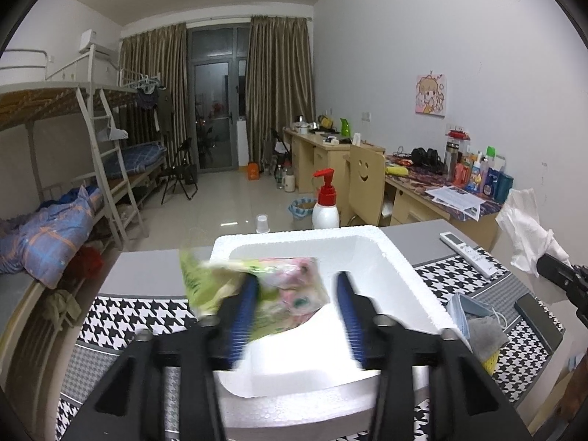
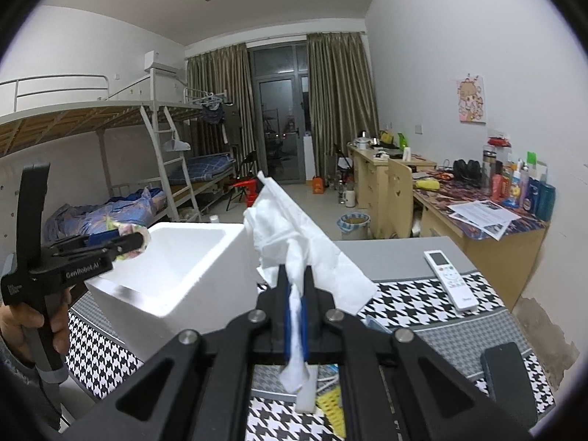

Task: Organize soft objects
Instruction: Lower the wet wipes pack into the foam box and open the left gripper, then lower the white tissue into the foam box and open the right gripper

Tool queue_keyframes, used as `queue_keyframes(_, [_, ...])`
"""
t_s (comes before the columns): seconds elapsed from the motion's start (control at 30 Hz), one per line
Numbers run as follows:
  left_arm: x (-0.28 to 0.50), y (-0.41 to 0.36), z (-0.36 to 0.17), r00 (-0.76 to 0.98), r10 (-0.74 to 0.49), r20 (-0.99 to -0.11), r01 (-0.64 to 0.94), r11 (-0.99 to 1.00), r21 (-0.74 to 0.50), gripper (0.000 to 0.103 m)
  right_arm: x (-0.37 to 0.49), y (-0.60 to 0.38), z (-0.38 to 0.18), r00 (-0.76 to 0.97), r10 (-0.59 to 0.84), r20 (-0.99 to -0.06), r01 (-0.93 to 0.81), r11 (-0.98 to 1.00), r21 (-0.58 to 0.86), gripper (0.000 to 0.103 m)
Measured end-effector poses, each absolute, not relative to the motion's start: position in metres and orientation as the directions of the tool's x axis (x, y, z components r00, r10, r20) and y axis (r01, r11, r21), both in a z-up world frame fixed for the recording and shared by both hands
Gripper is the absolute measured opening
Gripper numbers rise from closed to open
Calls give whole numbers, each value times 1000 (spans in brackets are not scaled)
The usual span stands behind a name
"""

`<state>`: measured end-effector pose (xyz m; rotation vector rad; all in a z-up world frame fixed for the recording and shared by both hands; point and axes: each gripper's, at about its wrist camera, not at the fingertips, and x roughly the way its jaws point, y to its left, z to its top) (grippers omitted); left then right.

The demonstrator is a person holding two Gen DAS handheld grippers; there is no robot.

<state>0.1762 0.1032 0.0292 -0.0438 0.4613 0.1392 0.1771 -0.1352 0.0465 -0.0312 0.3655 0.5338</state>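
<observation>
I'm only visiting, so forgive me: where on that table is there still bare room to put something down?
The grey strip behind the foam box, running to the remote, looks bare. So does the checked cloth left of the box. It is crowded right of the box: masks, a yellow thing, a dark slab.

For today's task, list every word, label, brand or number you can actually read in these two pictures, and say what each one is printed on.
"GenRobot.AI": on the black body of the left tongs, seen from the right wrist view.
Small white print on that tool's rear end: too small to read.
Remote control buttons and screen: too small to read.
Bottles and printed papers on the desk: labels blurred, unreadable.
Wall poster: no legible text.
</observation>
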Motion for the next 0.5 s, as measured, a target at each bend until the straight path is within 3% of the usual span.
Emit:
queue_keyframes(0.13, [172,105,30,890,145,-433,-160,987,1,63,178,-125,47,787,509,-350,-520,851,68,6])
queue_keyframes(0.27, [163,111,33,900,168,-403,-182,983,2,83,181,-114,50,774,527,-350,-540,839,68,6])
queue_keyframes(0.5, [153,121,36,909,181,-375,-197,980,-5,90,183,-98,52,755,552,-356,-569,820,63,6])
